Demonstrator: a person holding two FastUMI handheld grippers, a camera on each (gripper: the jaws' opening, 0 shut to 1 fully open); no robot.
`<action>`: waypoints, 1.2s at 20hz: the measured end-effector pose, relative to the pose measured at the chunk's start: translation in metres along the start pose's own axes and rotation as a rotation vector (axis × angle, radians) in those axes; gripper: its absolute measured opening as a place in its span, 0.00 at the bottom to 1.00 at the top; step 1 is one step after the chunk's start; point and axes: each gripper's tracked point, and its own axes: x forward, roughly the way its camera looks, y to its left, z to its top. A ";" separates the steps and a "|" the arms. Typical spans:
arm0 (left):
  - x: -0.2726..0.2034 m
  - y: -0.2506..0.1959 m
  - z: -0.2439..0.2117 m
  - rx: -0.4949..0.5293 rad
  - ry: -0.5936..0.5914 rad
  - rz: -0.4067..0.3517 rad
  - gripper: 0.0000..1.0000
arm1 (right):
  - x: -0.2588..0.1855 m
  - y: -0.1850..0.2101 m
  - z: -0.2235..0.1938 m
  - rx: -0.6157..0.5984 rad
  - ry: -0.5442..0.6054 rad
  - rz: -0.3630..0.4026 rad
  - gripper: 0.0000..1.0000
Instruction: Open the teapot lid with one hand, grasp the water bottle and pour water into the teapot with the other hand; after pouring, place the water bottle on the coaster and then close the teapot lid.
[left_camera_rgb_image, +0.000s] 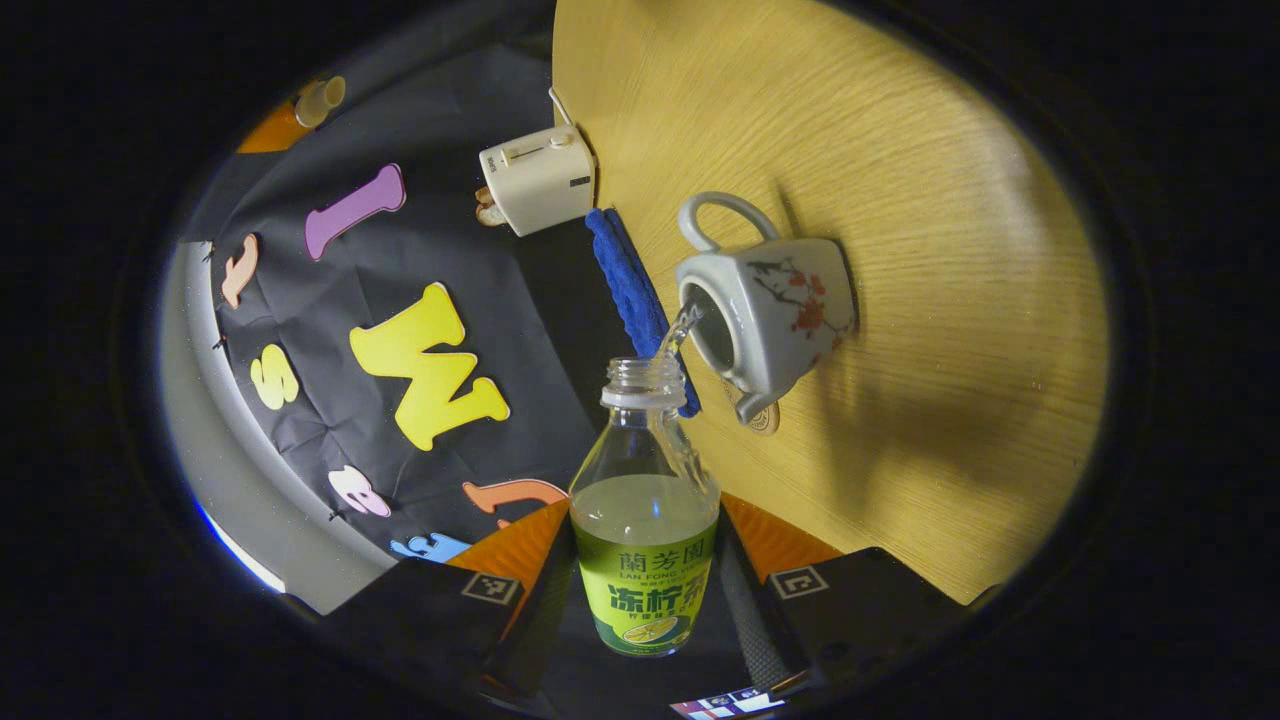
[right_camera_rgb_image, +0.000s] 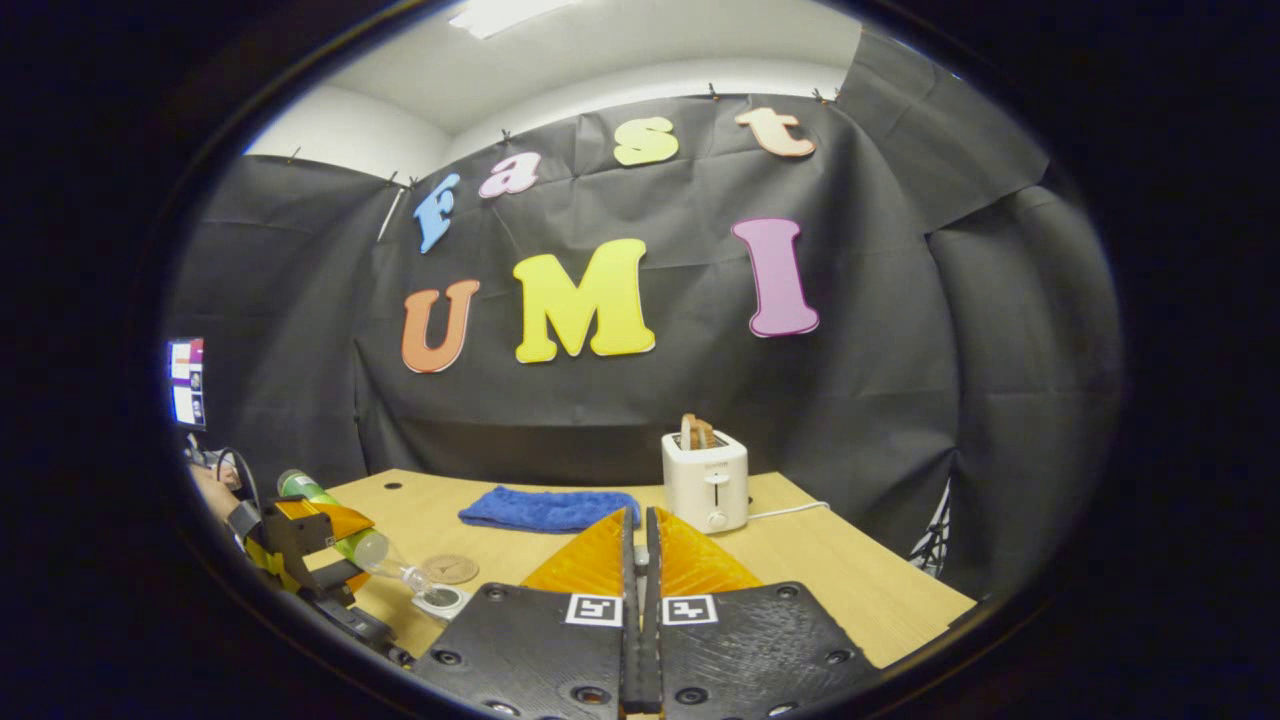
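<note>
My left gripper (left_camera_rgb_image: 645, 545) is shut on a clear water bottle (left_camera_rgb_image: 645, 520) with a green label, tipped toward the teapot. A thin stream runs from the bottle's open neck into the lidless mouth of the grey teapot (left_camera_rgb_image: 775, 310), which has red blossoms painted on it. A round coaster (left_camera_rgb_image: 762, 420) lies on the table by the teapot's spout. In the right gripper view, the left gripper (right_camera_rgb_image: 300, 540), the bottle (right_camera_rgb_image: 350, 540), the teapot's rim (right_camera_rgb_image: 440, 600) and the coaster (right_camera_rgb_image: 450, 568) sit low at the left. My right gripper (right_camera_rgb_image: 640, 530) is raised, its fingers pressed together; whatever is between them is hidden.
A white toaster (right_camera_rgb_image: 705, 480) with bread in it stands at the back of the wooden table (right_camera_rgb_image: 820, 560), its cord trailing right. A folded blue cloth (right_camera_rgb_image: 548, 508) lies left of the toaster. A person's arm (right_camera_rgb_image: 210, 495) and a small screen (right_camera_rgb_image: 186, 382) are at far left.
</note>
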 end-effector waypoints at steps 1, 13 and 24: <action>0.000 -0.001 -0.001 0.007 0.008 -0.004 0.76 | 0.001 -0.001 0.000 0.001 -0.001 0.000 0.00; -0.005 0.009 -0.004 0.160 0.040 0.011 0.76 | 0.000 -0.004 0.001 0.000 0.000 -0.005 0.00; -0.005 0.026 0.001 0.268 0.038 0.044 0.74 | 0.000 -0.010 0.002 0.003 0.003 -0.015 0.00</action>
